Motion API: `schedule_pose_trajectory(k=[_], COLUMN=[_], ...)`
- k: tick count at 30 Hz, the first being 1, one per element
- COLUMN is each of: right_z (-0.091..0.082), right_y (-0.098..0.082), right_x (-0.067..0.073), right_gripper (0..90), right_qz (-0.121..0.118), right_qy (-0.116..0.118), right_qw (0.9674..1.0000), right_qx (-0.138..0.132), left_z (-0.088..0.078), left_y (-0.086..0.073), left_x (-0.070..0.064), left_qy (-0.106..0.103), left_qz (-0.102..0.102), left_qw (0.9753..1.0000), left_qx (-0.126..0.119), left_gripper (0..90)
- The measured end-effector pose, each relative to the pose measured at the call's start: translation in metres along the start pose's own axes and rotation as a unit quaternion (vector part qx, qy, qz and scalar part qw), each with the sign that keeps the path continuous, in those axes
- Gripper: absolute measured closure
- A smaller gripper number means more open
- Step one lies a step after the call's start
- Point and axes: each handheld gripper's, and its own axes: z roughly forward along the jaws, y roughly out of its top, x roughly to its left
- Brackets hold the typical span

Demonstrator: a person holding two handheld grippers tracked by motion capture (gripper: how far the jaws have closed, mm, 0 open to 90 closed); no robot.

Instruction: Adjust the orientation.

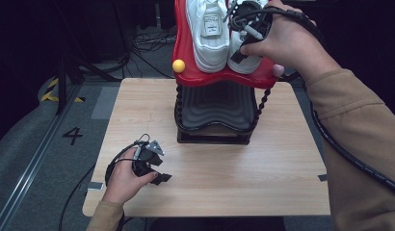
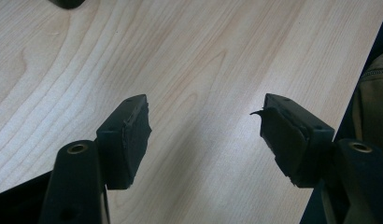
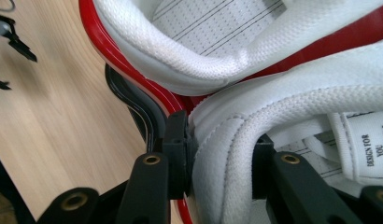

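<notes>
The two white mesh sneakers (image 1: 219, 33) run off the high view's top edge, toes unseen; the glossy red wavy-edged tray (image 1: 186, 62) is cut off there too; the right claw (image 1: 243, 50) is mostly covered by the person's hand; its inner pad (image 3: 259, 168) sinks behind the padded white heel collar (image 3: 217, 154); the tongue label's print (image 3: 372, 144) runs off the right edge.

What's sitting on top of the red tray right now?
Two white sneakers lie side by side on the red tray. The right gripper straddles one sneaker's heel collar. The person's hand covers that sneaker's heel in the high view.
</notes>
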Motion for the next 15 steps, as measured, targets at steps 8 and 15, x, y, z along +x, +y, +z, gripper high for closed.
schedule_pose_trajectory(k=[8, 15], right_z=[0.0074, 0.0072], right_y=[0.0017, -0.0013], right_x=[0.0017, 0.0018], right_gripper=[69.0, 68.0], right_qz=[-0.001, 0.009], right_qy=[-0.006, -0.004], right_qw=[1.0000, 0.9999], right_qx=[-0.008, -0.011], left_z=[0.0005, 0.0022], left_y=[-0.0006, -0.0001], left_x=[0.0002, 0.0002], left_qy=[0.001, 0.000], left_qz=[-0.002, -0.001], left_qw=[1.0000, 1.0000], left_qx=[0.002, 0.005], left_gripper=[33.6, 33.6])
